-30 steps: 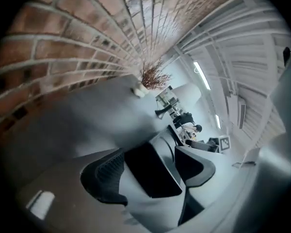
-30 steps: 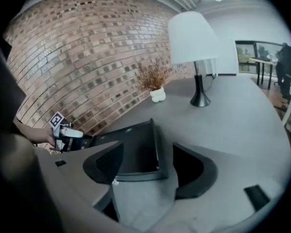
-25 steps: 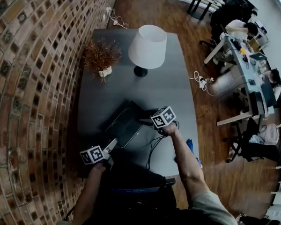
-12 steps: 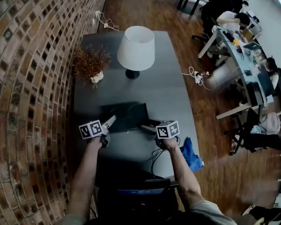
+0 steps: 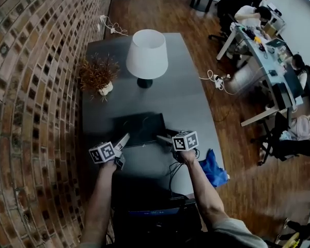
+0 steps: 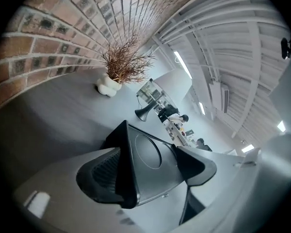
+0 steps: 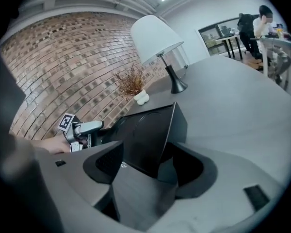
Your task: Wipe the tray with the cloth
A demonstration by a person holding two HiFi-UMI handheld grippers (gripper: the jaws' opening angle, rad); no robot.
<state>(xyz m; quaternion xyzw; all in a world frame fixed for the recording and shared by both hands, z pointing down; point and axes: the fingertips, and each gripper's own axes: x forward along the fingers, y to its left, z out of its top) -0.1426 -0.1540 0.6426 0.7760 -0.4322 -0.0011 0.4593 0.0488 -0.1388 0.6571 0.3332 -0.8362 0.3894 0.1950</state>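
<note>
The tray, black and shallow, is seen lying on the dark tabletop, toward its near half and roughly midway between its long edges. The tray's near left corner is straddled by the left tongs. Their jaws have just been opened wide and then drawn in slightly. The rim is seen between the jaws, with one jaw outside it and the other over the tray's floor. No pressure on the rim is shown, so these tongs are taken as released. The tray's near right corner is clenched by the right tongs, with the rim filling the gap between the pads.

A strip of bare tabletop is left between the tray's left edge and the brick wall. A wider bare band is left between its right edge and the tabletop's right edge. Beyond the far edge of the tray, open surface is seen before the lamp and the dried plant, both well apart from the tray.

The blue cloth is found at the tabletop's near right edge, just beside the right forearm and apart from the tray. Whether it lies fully on the surface or hangs over the edge cannot be told. Dark cables are seen trailing across the near edge.
</note>
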